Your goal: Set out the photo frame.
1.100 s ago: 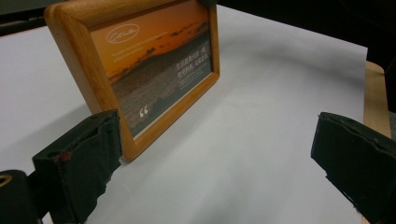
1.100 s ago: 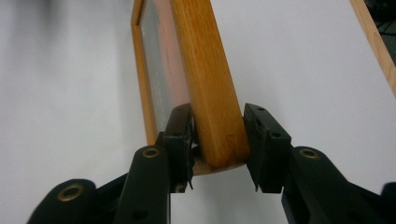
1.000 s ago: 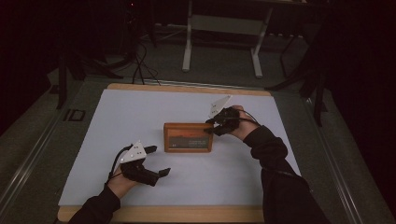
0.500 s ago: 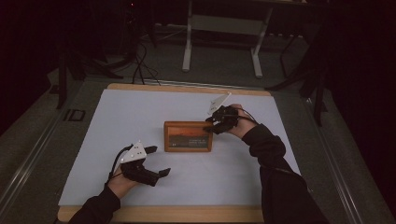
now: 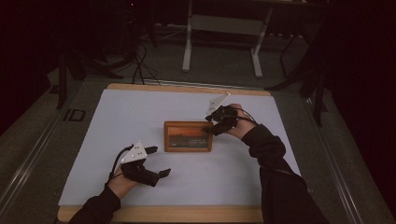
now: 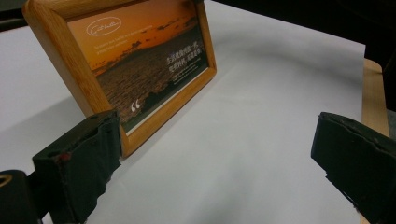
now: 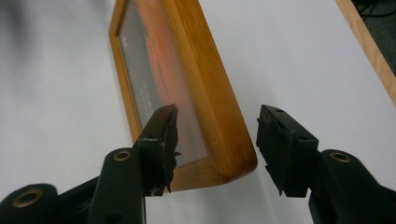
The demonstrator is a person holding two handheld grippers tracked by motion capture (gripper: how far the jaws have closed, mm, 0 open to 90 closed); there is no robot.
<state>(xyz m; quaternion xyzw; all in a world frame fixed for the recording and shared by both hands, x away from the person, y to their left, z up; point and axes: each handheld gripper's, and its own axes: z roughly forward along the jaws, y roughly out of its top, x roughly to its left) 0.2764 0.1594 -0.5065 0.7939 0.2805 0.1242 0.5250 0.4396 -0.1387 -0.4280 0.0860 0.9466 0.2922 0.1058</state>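
Resting low near the front-left corner of the white surface (image 5: 116,121), my left claw (image 5: 161,173) sits spread wide with nothing between its jaws, well apart from the work. Farther in, at the middle of the surface, stands the wooden picture frame (image 5: 187,136), leaning back a little with its sunset print facing my side. My right claw (image 5: 208,128) is at the frame's right end, straddling its upper corner: in the right gripper view one pad sits in front of the glass and the other stands clear of the wooden edge (image 7: 210,88). Those jaws have just been opening, the corner between them but no longer pinched, so I count the frame as let go and standing on its own.

My worry is the withdrawal. If I pull the right claw (image 7: 217,140) away at a slant, the near pad could drag on the glass or catch the corner and tip the frame onto its face or back; its lean looks slight, so a small nudge might be enough.

On the print I can make out a white oval logo at the top left, a large quotation mark low down, and lines of small white text too fine to read.
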